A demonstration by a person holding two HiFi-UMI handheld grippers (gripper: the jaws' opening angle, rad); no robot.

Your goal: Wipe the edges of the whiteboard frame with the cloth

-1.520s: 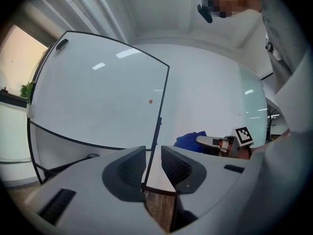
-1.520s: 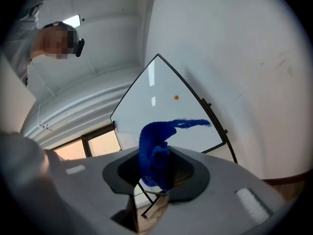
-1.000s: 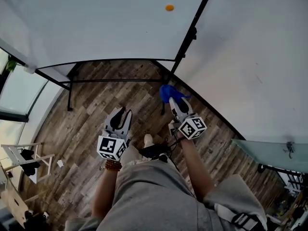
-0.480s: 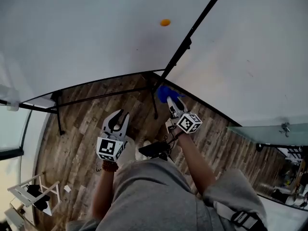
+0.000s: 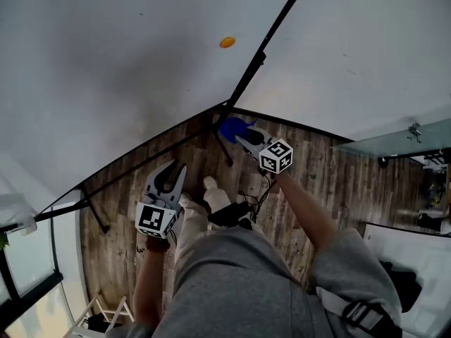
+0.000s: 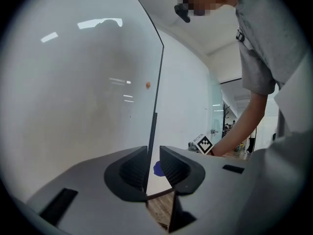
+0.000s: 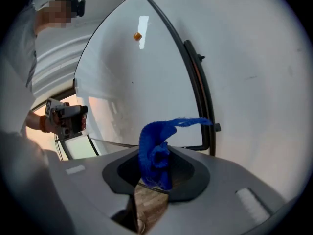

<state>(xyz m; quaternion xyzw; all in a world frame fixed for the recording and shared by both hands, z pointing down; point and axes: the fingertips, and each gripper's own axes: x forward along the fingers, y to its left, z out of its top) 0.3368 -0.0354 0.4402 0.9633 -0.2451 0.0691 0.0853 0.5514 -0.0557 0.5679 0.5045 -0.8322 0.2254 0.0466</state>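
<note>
**Left claw** (image 6: 152, 166): lower left of the head view, above the wood floor (image 5: 120, 210). Its jaws are parted by a narrow gap with nothing between them. It takes no part in the wipe, and I judge it best held out there, clear of the board.

**Whiteboard frame** (image 5: 262, 48): the black strip runs from upper right down to centre frame, where it meets the bottom rail. An orange dot (image 5: 227, 42) sits on the white surface just left of the strip, not on the edge itself.

**Cloth** (image 5: 231, 128): blue, centre frame, at the frame's lower corner. I cannot tell whether it touches the strip. The right claw (image 5: 244, 139) is clenched on it, with one loose fold standing out ahead of the jaws.

**Judgement:** press that fold flat on the strip and run it along the edge with steady contact, keeping the plastic off the board.

**Obstructions:** a small bracket (image 7: 199, 58) on the strip may snag the fold. A stand leg (image 5: 224, 150) and cables (image 5: 246, 206) lie below the corner. The glass panel (image 5: 394, 143), at right, is well apart.
</note>
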